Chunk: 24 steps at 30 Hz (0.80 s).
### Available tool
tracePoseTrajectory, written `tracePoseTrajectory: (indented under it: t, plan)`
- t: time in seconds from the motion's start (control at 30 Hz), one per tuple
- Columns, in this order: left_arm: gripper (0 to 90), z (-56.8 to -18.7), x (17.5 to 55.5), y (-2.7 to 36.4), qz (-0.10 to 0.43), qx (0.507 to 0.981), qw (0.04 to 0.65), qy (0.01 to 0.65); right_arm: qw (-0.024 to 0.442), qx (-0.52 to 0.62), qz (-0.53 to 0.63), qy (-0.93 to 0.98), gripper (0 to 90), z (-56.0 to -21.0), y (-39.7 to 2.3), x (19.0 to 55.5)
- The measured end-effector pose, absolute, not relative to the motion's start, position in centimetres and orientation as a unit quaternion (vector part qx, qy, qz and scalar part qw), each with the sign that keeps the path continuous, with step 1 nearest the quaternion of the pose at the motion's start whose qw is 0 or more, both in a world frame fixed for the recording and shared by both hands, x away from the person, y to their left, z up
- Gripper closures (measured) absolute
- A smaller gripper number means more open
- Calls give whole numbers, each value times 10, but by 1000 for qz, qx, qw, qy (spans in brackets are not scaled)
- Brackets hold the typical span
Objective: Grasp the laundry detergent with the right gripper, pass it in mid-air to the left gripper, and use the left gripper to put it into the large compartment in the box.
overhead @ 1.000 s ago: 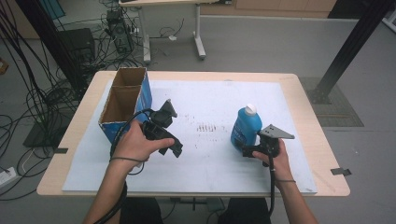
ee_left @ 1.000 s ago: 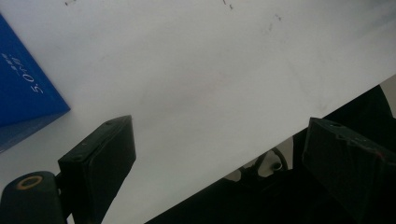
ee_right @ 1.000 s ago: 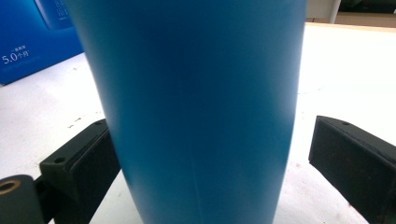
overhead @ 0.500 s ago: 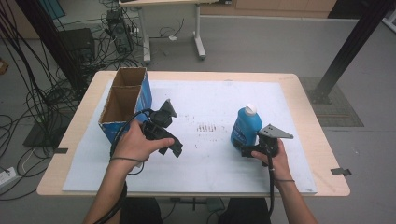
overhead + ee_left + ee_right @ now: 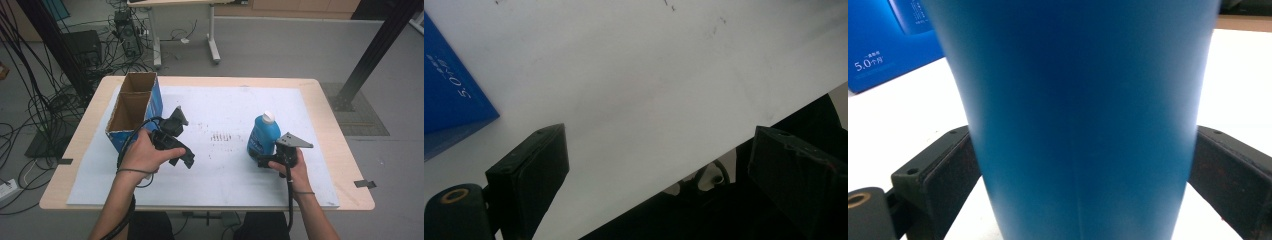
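A blue bottle (image 5: 263,134) with a white cap stands upright on the white sheet (image 5: 225,110), right of centre. My right gripper (image 5: 262,158) has a jaw pressed against each side of the bottle's lower body. In the right gripper view, the bottle (image 5: 1078,100) spans the whole gap between the jaws of that gripper (image 5: 1083,150). My left gripper (image 5: 184,156) is held over the sheet left of centre, beside the blue box (image 5: 156,102). In its own view, the left gripper (image 5: 659,145) is open with nothing between the jaws.
The blue box has an open cardboard top with two compartments and stands at the sheet's left edge; its side shows as the box (image 5: 449,95) and the box (image 5: 888,45). Faint dark marks (image 5: 220,136) lie mid-sheet. The near edge of the wooden table (image 5: 200,207) runs below both hands.
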State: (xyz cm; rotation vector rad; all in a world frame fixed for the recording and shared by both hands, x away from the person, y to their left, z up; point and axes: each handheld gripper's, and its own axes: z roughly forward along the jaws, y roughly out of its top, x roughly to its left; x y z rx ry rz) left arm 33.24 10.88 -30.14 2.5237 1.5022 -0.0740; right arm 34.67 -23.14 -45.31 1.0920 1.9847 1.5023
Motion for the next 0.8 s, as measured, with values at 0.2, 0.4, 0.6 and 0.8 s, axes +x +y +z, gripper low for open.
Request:
tracePoseTrajectory:
  t: [0.2, 0.4, 0.6, 0.8]
  plan:
    - [96, -302, 332, 109, -25, 854, 102, 509, 211, 394, 541, 713, 39, -453, -231, 347]
    - [96, -302, 331, 109, -27, 852, 105, 512, 210, 392, 541, 714, 39, -453, -230, 346]
    - [96, -302, 331, 109, -28, 853, 103, 510, 213, 392, 542, 713, 40, -453, -229, 346]
    - [96, -302, 331, 110, -27, 853, 104, 511, 214, 395, 544, 709, 68, -454, -229, 346]
